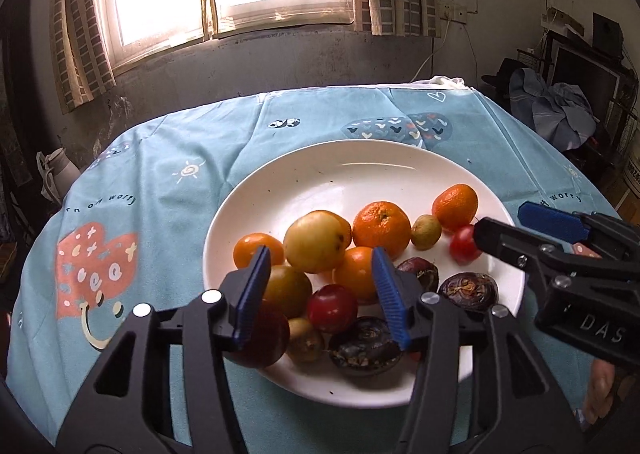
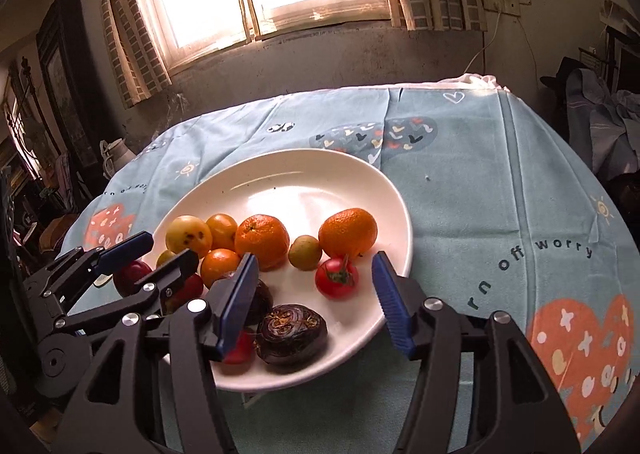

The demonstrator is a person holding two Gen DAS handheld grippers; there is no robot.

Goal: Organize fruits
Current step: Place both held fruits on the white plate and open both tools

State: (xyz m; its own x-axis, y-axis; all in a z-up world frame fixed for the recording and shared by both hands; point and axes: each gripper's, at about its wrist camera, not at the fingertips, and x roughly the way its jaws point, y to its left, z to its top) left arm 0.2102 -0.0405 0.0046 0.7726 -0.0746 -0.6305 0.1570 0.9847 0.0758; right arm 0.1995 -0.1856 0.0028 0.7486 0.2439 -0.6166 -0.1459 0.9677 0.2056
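Observation:
A white plate (image 1: pixel 312 173) holds several fruits: oranges (image 1: pixel 381 229), a yellow pear (image 1: pixel 316 241), red plums (image 1: pixel 332 308), a red tomato (image 2: pixel 336 278), a small green fruit (image 2: pixel 305 252) and dark purple fruits (image 2: pixel 291 334). My left gripper (image 1: pixel 320 294) is open and empty above the plate's near fruits. My right gripper (image 2: pixel 314 300) is open and empty, its fingers spanning the tomato and a dark fruit at the plate's right edge. It also shows in the left wrist view (image 1: pixel 516 225). The left gripper shows in the right wrist view (image 2: pixel 160 250).
The plate (image 2: pixel 360 181) sits on a round table with a light blue patterned cloth (image 1: pixel 168 181). A wall with a bright window stands behind. A white kettle (image 1: pixel 56 169) sits at the left, clothes (image 1: pixel 560 109) at the right.

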